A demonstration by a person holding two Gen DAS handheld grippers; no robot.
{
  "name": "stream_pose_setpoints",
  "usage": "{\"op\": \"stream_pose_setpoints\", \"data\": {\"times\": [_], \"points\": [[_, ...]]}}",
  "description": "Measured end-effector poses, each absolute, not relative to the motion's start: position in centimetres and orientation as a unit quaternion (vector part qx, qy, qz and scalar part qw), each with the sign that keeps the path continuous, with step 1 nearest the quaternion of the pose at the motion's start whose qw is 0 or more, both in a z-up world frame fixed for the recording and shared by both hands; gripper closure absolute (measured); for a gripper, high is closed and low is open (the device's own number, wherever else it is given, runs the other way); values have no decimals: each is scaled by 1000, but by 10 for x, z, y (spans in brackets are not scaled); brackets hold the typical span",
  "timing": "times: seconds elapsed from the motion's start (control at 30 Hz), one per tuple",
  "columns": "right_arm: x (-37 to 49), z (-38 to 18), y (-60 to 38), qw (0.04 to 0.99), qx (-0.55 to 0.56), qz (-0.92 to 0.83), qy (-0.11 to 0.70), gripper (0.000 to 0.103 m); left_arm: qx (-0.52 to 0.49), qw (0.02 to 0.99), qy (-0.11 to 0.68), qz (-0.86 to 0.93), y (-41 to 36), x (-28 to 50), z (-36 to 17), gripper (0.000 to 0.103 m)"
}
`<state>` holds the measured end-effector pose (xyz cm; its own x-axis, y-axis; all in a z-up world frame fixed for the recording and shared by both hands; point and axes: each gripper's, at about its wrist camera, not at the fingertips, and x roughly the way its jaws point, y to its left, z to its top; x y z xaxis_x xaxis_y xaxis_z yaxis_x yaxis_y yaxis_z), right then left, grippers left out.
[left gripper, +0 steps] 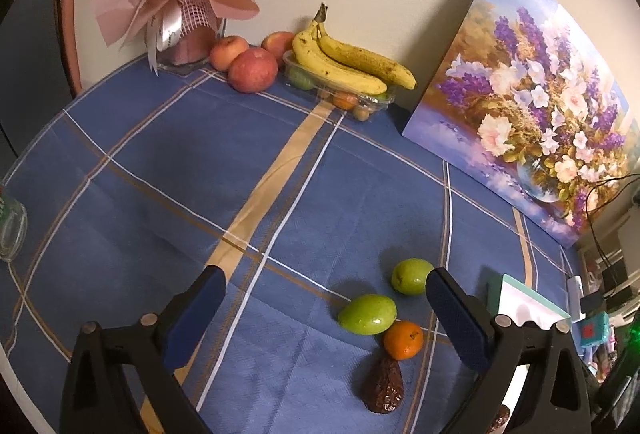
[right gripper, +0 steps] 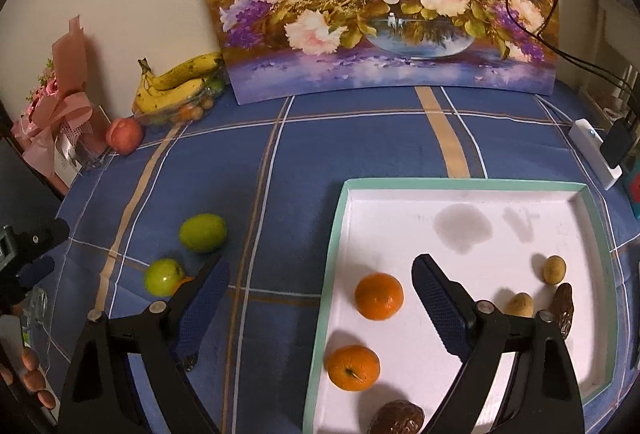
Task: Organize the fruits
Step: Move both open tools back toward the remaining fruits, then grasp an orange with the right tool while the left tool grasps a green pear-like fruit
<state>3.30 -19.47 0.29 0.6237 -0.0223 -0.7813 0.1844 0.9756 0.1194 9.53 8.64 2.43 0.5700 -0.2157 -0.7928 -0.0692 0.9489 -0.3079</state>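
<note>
Blue tablecloth (right gripper: 360, 154) bare between tray rim (right gripper: 338, 218) and green fruits (right gripper: 202, 233).

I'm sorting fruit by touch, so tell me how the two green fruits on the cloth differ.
The nearer green fruit is longer and egg-shaped, lying on its side against a small orange. The farther green fruit is rounder and smaller, sitting apart by the left gripper's right finger. Both are glossy green and lie on the blue cloth, outside the tray.
</note>
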Motion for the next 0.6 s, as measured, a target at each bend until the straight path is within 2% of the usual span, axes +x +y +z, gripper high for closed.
{"op": "stream_pose_setpoints", "data": {"times": [0.07, 0.13, 0.2, 0.3, 0.6], "points": [[36, 2, -195, 894, 105, -53, 432, 25, -156, 867, 471, -45, 85, 98, 19, 9], [38, 1, -196, 892, 116, -50, 434, 27, -159, 860, 483, -48, 83, 101, 13, 11], [41, 0, -193, 890, 121, -44, 437, 28, -162, 851, 496, -52, 81, 104, 5, 11], [44, -5, -179, 886, 108, -27, 450, 39, -162, 842, 512, -52, 77, 108, -6, 13], [57, -31, -141, 866, 87, 15, 491, 42, -162, 828, 536, -22, 83, 120, -29, 14]]}}
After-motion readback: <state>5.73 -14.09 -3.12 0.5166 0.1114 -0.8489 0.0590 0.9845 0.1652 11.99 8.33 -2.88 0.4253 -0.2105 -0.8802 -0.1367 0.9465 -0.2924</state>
